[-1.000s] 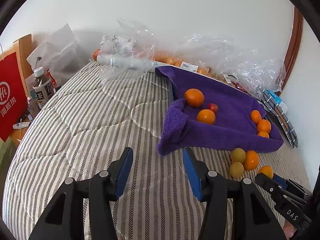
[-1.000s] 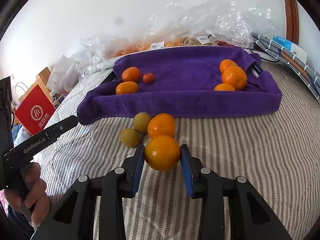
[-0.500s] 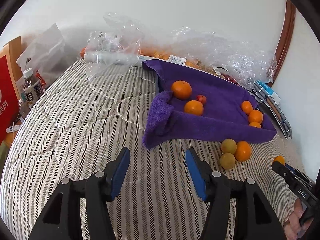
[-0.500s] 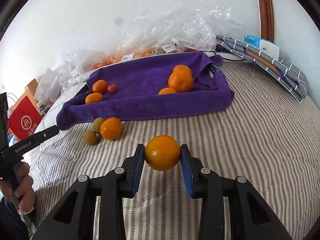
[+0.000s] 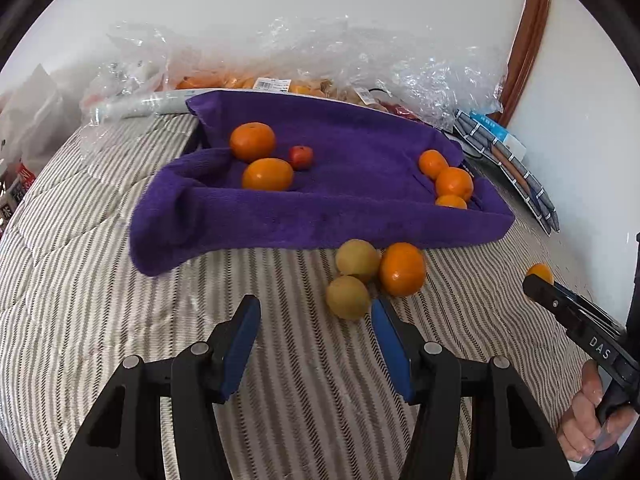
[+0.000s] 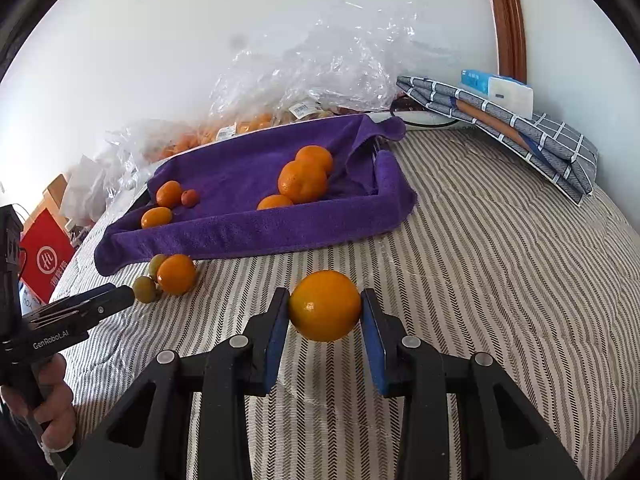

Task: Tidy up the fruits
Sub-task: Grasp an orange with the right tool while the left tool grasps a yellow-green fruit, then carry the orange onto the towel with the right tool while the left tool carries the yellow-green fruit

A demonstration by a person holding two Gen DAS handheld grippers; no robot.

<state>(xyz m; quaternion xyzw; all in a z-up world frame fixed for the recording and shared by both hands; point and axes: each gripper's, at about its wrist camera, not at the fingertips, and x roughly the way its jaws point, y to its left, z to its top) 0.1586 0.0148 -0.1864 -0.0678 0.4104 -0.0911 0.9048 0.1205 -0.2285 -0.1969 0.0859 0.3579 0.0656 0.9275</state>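
1. Two blue fingers of the left gripper (image 5: 316, 334) stand wide apart in the left wrist view, with nothing between them.
2. Just past its right finger (image 5: 390, 334) lie three loose fruits on the striped bed cover (image 5: 100, 320): two yellow-green fruits (image 5: 347, 297) and one orange (image 5: 402, 269). They sit in a little bunch, touching each other.
3. Behind them is the purple towel tray (image 5: 320, 224). In its left end are two oranges and one small red fruit (image 5: 301, 157). In its right end are three oranges (image 5: 454, 183) in a row.
4. Clear plastic bags (image 5: 360, 64) are piled behind the tray by the wall.
5. At the far right, the right gripper (image 5: 538, 280) shows from the side with a bit of orange at its tip.
6. In the right wrist view, the right gripper (image 6: 325, 308) squeezes a big orange (image 6: 325, 306) between its two blue fingers, held up over the bed cover.
7. The purple tray (image 6: 256, 232) is farther back, and the held orange is well apart from it.
8. The bunch of loose fruits (image 6: 176, 274) lies on the left by the tray's front edge, and the tip of the left gripper (image 6: 120, 298) is right beside them.
9. A folded grey checked cloth (image 6: 540, 140) lies at the far right by the wall.
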